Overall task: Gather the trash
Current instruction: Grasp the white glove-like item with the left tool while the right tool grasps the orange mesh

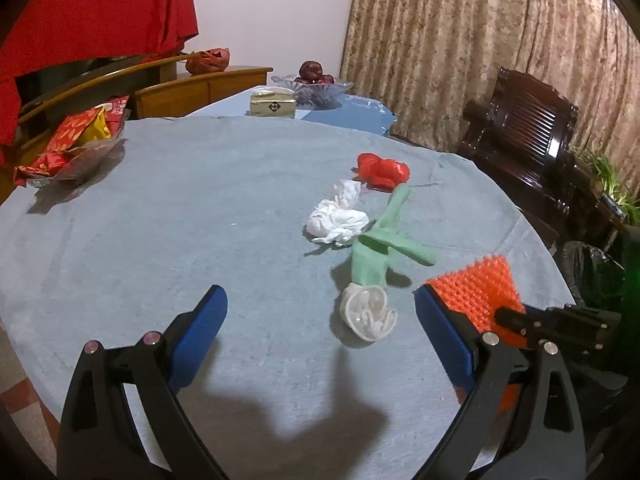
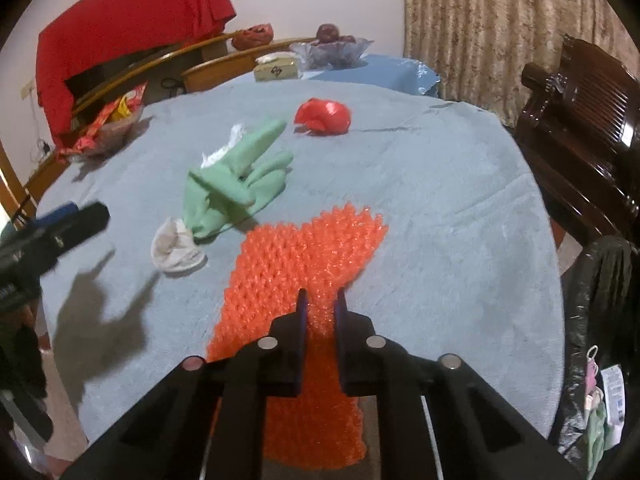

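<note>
The right gripper (image 2: 320,300) has its two fingers drawn close together on the near edge of the orange bubble wrap (image 2: 308,264), a strip of which passes up between them; the sheet lies flat on the round table (image 2: 440,208) under a blue-grey cloth, and its near end hangs over the table edge at 6 o'clock in the right wrist view. The left gripper (image 1: 320,304) hovers above the cloth with its blue-padded fingers spread wide and nothing between them; it shows in the right wrist view as a dark blur at 9 o'clock.

Between the left fingers, a little toward 1 o'clock, lies the green rubber glove (image 1: 380,240), its rolled white cuff nearest the camera; the bubble wrap sits just beside it at 3 o'clock. A crumpled white tissue (image 1: 338,220) touches the glove on its 10 o'clock side; a crumpled red plastic bag (image 1: 382,172) lies beyond the glove's fingertips at 12 o'clock.

Well apart, at 10 o'clock on the cloth, a glass dish of snack packets (image 1: 76,148); at the far edge, a tissue box (image 1: 273,105) and a glass fruit bowl (image 1: 316,88). A black bin bag (image 2: 600,312) stands off the table at 3 o'clock in the right wrist view, beside a dark wooden chair (image 2: 584,128).
</note>
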